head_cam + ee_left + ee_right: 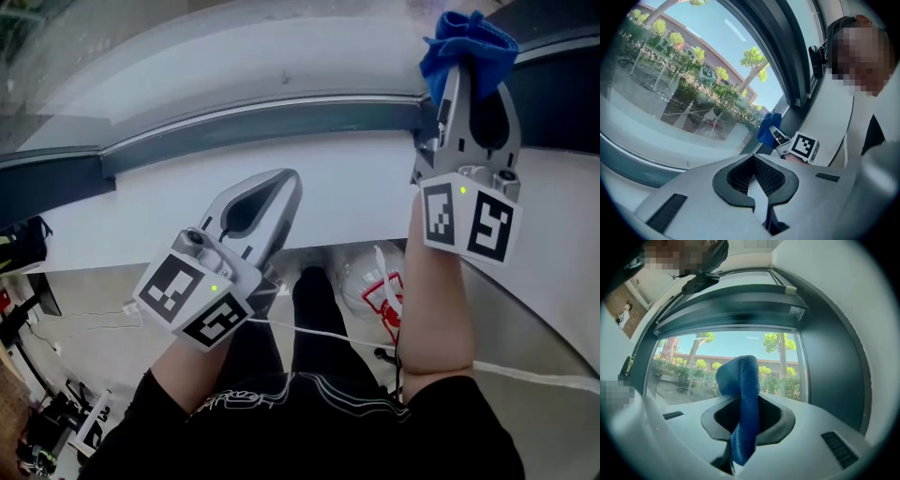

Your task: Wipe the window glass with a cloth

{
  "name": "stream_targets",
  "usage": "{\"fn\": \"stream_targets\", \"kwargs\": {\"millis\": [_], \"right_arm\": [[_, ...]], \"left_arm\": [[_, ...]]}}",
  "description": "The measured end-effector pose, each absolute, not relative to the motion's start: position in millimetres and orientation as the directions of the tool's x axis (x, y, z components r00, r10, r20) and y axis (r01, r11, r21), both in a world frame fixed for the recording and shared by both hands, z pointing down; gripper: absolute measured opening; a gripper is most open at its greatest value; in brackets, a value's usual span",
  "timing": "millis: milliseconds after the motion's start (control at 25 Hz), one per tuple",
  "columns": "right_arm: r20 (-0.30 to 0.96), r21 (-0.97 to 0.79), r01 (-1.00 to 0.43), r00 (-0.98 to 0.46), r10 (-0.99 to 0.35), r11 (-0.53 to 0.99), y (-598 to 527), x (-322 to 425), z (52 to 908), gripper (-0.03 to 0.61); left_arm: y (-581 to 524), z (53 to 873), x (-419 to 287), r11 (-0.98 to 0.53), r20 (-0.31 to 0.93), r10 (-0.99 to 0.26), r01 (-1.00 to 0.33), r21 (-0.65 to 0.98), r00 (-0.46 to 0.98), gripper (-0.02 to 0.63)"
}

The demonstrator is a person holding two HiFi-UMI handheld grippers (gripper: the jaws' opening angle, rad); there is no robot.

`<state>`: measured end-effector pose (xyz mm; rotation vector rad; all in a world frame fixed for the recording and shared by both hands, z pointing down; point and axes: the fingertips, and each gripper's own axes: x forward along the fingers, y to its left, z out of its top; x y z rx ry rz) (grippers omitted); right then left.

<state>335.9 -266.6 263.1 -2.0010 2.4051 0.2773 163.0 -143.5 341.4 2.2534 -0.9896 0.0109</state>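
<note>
The window glass (234, 56) spans the top of the head view, with trees and a building behind it. My right gripper (466, 70) is raised at the upper right, shut on a bunched blue cloth (469, 42). The cloth sits by the dark frame at the pane's right end; contact with the glass cannot be told. In the right gripper view the cloth (740, 376) hangs through the right gripper (743, 398), with the glass (693, 357) ahead. My left gripper (284, 180) is lower, over the white sill, shut on nothing. Its own view shows the left gripper (753, 161), the glass (693, 84) and the cloth (768, 129).
A dark window frame (281, 117) runs under the pane above a white sill (169, 202). Below, on the floor, lie a clear plastic bag with red print (380, 291), a white cable (319, 333) and dark gear at the left (56, 412).
</note>
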Motion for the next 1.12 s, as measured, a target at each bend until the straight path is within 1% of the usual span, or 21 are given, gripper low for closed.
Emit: {"fn": "stream_targets", "kwargs": {"millis": [160,440,680,880,1120], "right_arm": [[-0.105,0.108,-0.963,-0.258,-0.961,0.246,-257,274,271,0.063],[-0.055,0.099,-0.911,-0.406,-0.912,0.400,-232,135,282,0.063],[-0.014,0.076,-0.839,-0.540,-0.841,0.538,-207,2,308,0.063],[0.002,0.054,-0.787,-0.616,-0.788,0.615,-189,-97,321,0.063],[0.011,0.033,-0.735,-0.677,-0.736,0.677,-172,-192,338,0.063]], "left_arm": [[-136,343,111,-0.452,0.261,-0.694,-0.688,0.568,0.671,0.006],[-117,335,-6,-0.355,0.267,-0.774,-0.742,0.568,0.574,0.006],[-92,344,-119,-0.253,0.272,-0.840,-0.783,0.568,0.470,0.006],[-71,350,-201,-0.186,0.281,-0.870,-0.800,0.571,0.404,0.005],[-48,361,-281,-0.123,0.290,-0.895,-0.811,0.572,0.340,0.006]]}}
